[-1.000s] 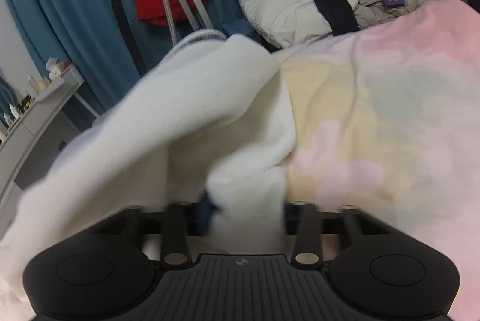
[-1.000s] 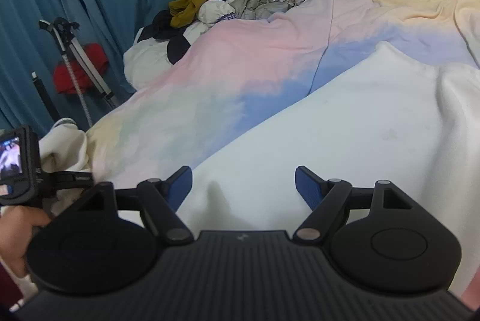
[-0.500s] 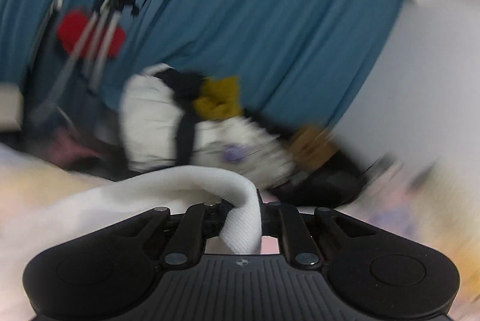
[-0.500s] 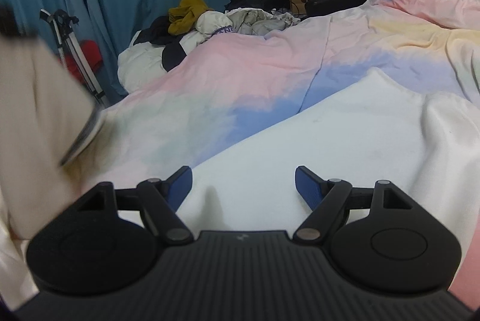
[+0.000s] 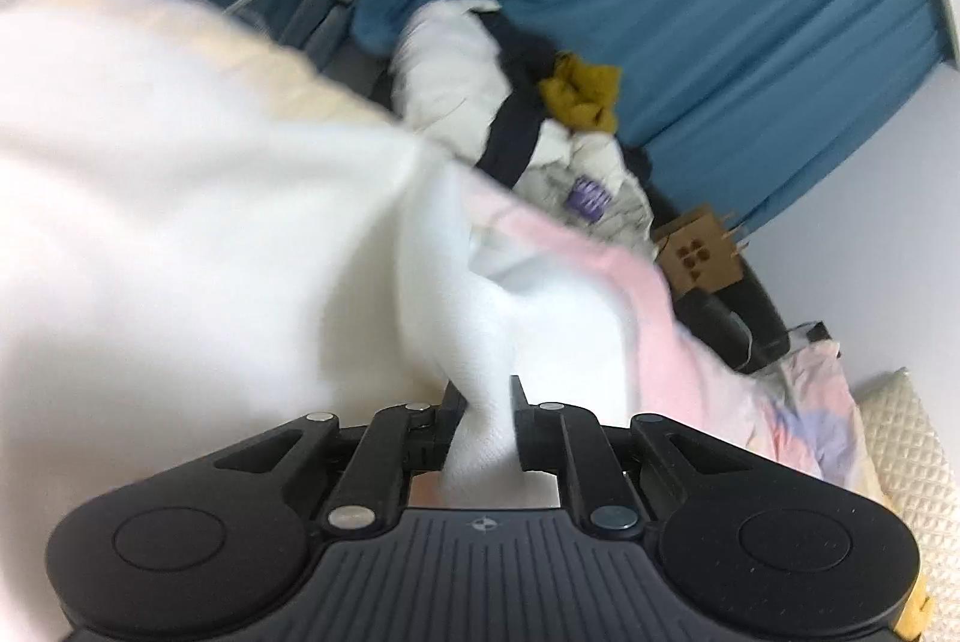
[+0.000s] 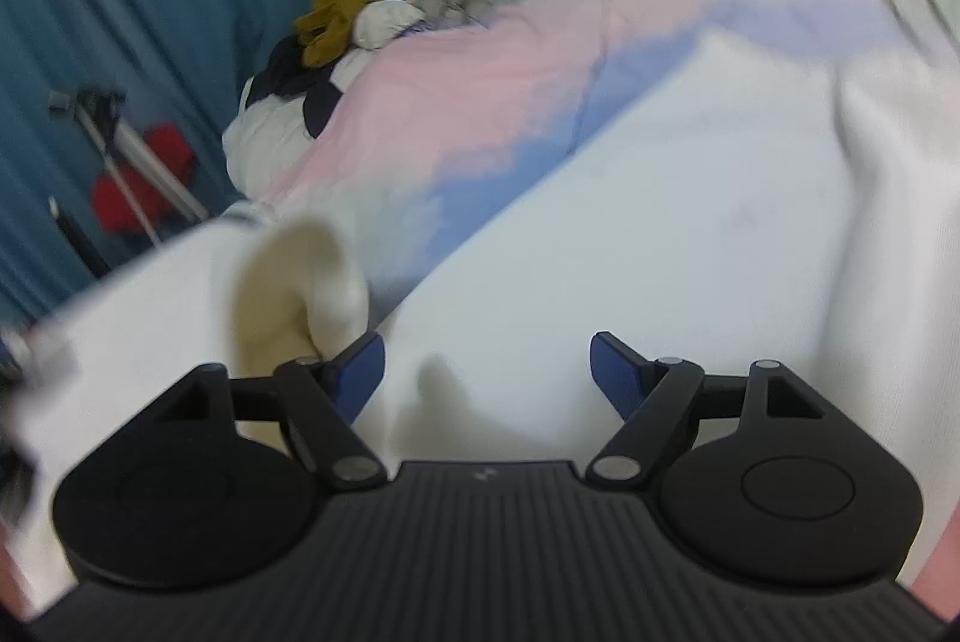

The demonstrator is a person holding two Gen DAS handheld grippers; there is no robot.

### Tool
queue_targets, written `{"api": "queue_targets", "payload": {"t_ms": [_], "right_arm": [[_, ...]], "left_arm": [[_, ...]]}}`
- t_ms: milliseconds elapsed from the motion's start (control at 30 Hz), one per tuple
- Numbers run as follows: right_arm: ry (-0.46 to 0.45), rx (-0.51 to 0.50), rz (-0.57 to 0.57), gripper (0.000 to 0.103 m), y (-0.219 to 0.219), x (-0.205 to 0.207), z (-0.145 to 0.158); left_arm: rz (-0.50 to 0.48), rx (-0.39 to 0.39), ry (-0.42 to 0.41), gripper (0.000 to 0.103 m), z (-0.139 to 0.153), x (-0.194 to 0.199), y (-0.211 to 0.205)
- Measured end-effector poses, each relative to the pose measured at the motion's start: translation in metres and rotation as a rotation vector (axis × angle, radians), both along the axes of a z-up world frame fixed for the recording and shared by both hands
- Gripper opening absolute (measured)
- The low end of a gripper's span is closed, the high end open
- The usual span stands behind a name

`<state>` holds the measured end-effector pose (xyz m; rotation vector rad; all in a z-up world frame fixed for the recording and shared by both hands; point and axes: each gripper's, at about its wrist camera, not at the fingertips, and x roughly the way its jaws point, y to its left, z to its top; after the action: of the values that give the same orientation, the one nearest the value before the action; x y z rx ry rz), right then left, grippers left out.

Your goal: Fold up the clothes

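1. One white garment (image 6: 660, 234) is my job here. Most of it lies spread across the pastel bedspread (image 6: 480, 102), and a bunched fold of it is pinched in my left gripper (image 5: 483, 420), whose two fingers are drawn in tight on the cloth.
2. From that grip the fabric rises and billows over the left half of the left wrist view (image 5: 180, 222), blurred, so I cannot trace its hem there.
3. My right gripper (image 6: 486, 372) hovers just over the flat part of the garment with its two blue pads (image 6: 615, 372) spread wide and nothing between them.
4. Just beside its left pad one rolled, cream-lined end of the garment (image 6: 300, 294) stands up from the bed.
5. The garment's far edge runs diagonally across the bedspread; pink and blue bedding shows bare beyond it.
6. At the end of the bed sits one pile of clothes (image 5: 540, 126): white padded pieces, a dark one, and a single mustard-yellow item (image 5: 579, 93) on top.
7. One brown paper bag (image 5: 699, 255) stands near that pile; I cannot tell what is in it.
8. Teal curtains (image 5: 720, 12) close off the background, with one stand of metal poles carrying something red (image 6: 138, 180) in front of them.
9. A quilted cream surface (image 5: 906, 474) edges the right of the left wrist view.
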<state>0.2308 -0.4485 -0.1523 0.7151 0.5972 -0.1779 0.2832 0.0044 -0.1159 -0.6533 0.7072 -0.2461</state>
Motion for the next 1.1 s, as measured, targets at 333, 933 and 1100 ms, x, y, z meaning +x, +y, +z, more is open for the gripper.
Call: {"api": "queue_targets", "payload": {"t_ms": [333,933,1100], "right_arm": [[-0.090,0.607,0.177,0.079,-0.027,0.025,-0.033],[-0.047,0.673,0.474,0.072,0.022,0.066,-0.044],[-0.066,0.665,0.476,0.055,0.027,0.086,-0.051]], "left_arm": [[0.051,0.016,0.141,0.012,-0.028,-0.067,0.057],[0.064,0.139,0.150,0.013,-0.028,-0.081,0.048],[0.064,0.189,0.127,0.014,-0.025,-0.090,0.039]]}}
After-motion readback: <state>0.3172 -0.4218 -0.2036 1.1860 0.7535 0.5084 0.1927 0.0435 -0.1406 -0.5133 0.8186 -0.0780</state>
